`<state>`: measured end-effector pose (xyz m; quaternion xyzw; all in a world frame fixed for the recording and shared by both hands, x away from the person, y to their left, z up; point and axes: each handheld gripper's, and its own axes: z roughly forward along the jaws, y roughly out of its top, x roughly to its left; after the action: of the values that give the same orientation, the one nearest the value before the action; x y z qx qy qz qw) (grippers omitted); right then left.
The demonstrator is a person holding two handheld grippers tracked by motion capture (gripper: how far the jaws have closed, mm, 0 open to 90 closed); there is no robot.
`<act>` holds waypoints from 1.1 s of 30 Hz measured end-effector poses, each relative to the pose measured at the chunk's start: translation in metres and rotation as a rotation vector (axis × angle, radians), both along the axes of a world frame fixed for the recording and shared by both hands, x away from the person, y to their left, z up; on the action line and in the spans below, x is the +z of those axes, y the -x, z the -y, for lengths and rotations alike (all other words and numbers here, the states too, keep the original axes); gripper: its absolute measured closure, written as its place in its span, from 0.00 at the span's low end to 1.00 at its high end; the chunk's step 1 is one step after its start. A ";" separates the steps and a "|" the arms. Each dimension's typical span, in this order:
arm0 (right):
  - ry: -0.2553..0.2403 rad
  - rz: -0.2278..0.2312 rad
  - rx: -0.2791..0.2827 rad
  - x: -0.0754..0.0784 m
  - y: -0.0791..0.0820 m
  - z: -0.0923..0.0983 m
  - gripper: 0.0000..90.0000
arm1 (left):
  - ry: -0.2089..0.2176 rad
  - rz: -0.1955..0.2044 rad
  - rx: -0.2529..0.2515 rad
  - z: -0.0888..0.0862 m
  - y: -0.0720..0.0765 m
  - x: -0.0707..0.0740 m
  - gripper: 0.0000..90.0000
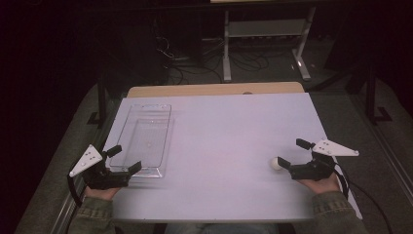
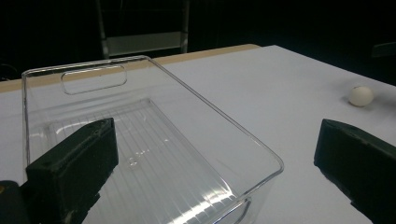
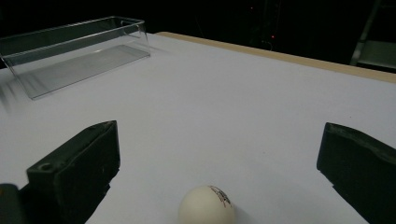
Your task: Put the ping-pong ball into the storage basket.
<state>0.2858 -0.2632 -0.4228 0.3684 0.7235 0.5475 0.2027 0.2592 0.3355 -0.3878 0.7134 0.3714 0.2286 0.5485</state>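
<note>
White ball (image 3: 207, 204) lies between right hand-held gripper's (image 3: 219, 177) spread jaws (untouched).

From above your side of the tabletop (image 1: 234, 146), the fixed camera looked forward and down, taking in the whole white surface and the dark floor beyond it. The camera on your left tool (image 1: 122, 158) sat low and close over the near end of the clear tray (image 2: 154, 154), facing across the tabletop toward the white ball (image 2: 360, 95). The camera on your right tool (image 1: 291, 155) rode just above the surface, very near the ball, facing the tray farther off. All three views shared tray, ball and white surface.
</note>
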 end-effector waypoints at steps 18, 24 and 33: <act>0.004 -0.008 -0.012 -0.001 0.000 0.001 0.00 | -0.009 -0.004 0.027 0.007 0.003 0.003 0.00; 0.006 -0.012 -0.011 -0.001 -0.001 0.001 0.00 | -0.024 -0.011 0.018 0.011 -0.001 0.007 0.00; 0.003 -0.016 -0.013 -0.001 -0.002 0.001 0.00 | -0.056 -0.012 -0.012 0.017 -0.002 0.014 0.00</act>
<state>0.2875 -0.2644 -0.4241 0.3772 0.7235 0.5422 0.2006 0.2609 0.3185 -0.3733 0.7320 0.3640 0.2314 0.5274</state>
